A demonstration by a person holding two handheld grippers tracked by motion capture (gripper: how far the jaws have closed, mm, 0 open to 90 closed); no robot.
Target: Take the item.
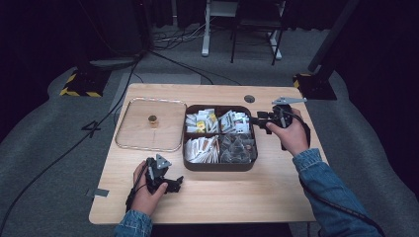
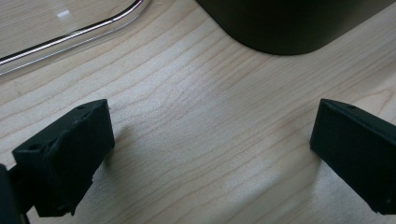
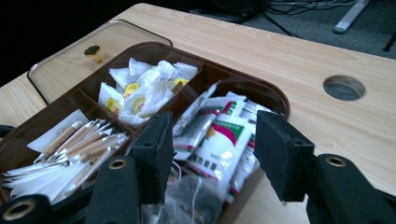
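We are finding the box (image 1: 219,166) sitting mid-table, its four compartments open to reach. Its lid (image 1: 133,133) is lying flat just left of it, knob (image 1: 152,119) up, which is keeping the lid out of the way yet near for closing.

The right gripper (image 1: 260,120) is hovering at the box's right rim, over the far right compartment. In the right gripper view its jaws are standing parted, holding nothing, with the red-and-green sachets (image 3: 212,144) lying directly between and below them. We are judging that these sachets are the item being approached: the jaws are aligned across the packets, as a pinch on a thin upright edge would call for. The sachets are resting in their compartment, untouched.

The other compartments are holding white yellow-tagged bags (image 3: 140,91), paper-wrapped sticks (image 3: 70,149) and dark mesh bags (image 1: 237,148).

The left gripper (image 1: 177,184) is resting low over the table (image 1: 222,197) near the box's front left corner. In the left gripper view its jaws are standing wide apart over bare wood, empty, with the box wall (image 2: 280,23) and lid edge (image 2: 70,37) ahead. We are reading this as a parked position, close enough to steady the box if it slides under the right-hand pull.
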